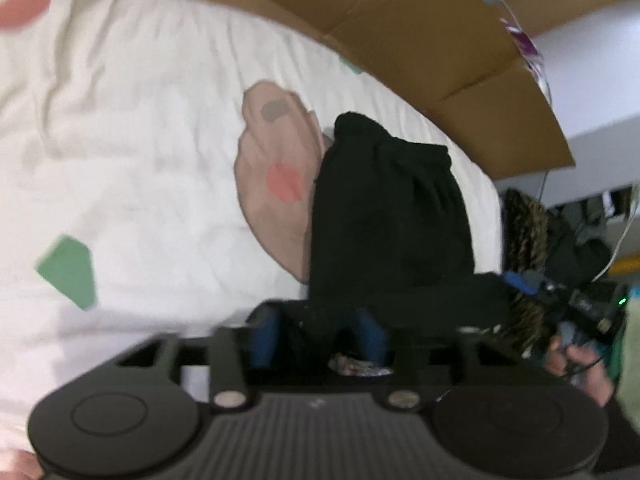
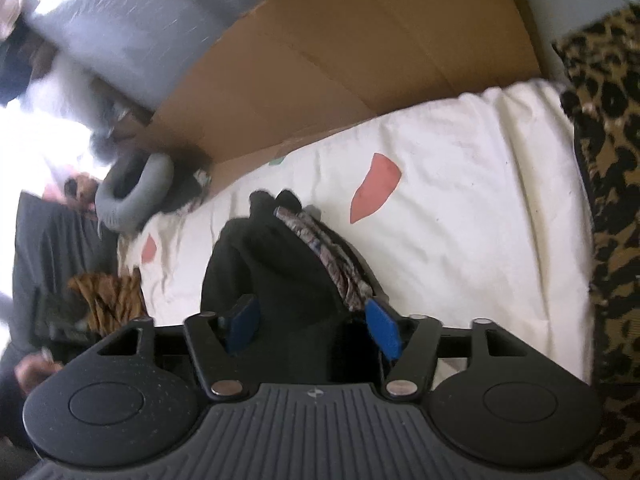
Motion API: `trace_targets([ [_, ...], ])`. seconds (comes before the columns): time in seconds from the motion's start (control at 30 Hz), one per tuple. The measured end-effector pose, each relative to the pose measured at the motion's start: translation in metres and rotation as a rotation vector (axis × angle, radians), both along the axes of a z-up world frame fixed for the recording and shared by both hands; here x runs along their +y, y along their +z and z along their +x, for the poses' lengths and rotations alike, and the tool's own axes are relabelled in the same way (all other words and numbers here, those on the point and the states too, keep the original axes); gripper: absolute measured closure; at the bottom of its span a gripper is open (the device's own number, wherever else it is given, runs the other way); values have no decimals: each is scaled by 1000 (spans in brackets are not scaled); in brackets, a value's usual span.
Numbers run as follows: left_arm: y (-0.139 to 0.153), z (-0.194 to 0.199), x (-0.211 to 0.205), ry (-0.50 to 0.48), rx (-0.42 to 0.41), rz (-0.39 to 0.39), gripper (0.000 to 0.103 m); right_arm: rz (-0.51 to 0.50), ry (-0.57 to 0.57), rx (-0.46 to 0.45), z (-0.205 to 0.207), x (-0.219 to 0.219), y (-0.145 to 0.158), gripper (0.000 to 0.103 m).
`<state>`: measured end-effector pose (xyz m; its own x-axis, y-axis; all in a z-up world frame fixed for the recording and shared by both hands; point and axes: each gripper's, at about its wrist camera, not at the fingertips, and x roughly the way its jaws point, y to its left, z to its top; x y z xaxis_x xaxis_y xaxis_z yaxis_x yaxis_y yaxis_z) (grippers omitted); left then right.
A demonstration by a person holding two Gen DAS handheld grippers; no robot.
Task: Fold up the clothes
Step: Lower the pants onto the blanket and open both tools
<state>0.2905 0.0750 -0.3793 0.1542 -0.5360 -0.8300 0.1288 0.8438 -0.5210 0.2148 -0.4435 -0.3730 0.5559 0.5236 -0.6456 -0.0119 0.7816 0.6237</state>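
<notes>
— What do our grippers hold?
— Our left gripper (image 1: pixel 320 328) pinches the black garment (image 1: pixel 388 216) between narrowed blue pads; our right gripper (image 2: pixel 312 328), wider apart, has black cloth bunched between its pads.
— Where's it lying?
— On the white patterned bedsheet (image 1: pixel 140 160). Only the right view shows a patterned lining (image 2: pixel 328 252) and, farther off, a leopard-print blanket (image 2: pixel 608 160); a cardboard box (image 2: pixel 360 48) stands beyond.

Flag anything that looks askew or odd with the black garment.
The black garment is bunched into a lump rather than flat. In the right wrist view a patterned lining pokes out along its edge, as if partly inside out. Both the left gripper and the right gripper clamp it.
</notes>
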Motion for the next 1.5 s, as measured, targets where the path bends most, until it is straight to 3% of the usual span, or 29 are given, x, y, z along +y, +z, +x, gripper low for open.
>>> trace_targets([
  [0.03,4,-2,0,-13,-21,22,29,-23,16,-8,-4,2,2,22],
  [0.2,3,-12,-5,-69,-40,58,26,-70,83,-3,-18,13,2,11],
  [0.47,-25,-32,-20,-188,-14,175,23,-256,198,12,-31,41,-14,8],
  [0.67,-47,-41,-33,-299,-10,269,23,-303,223,34,-36,49,-26,8],
  [1.1,-56,-40,-23,-280,-58,333,22,-447,251,59,-36,64,-47,8],
  [1.33,-51,-35,-20,-254,-98,330,23,-530,237,9,-19,72,-48,8],
  [1.5,-46,-30,-17,-235,-123,322,23,-537,235,-24,-2,72,-42,8],
])
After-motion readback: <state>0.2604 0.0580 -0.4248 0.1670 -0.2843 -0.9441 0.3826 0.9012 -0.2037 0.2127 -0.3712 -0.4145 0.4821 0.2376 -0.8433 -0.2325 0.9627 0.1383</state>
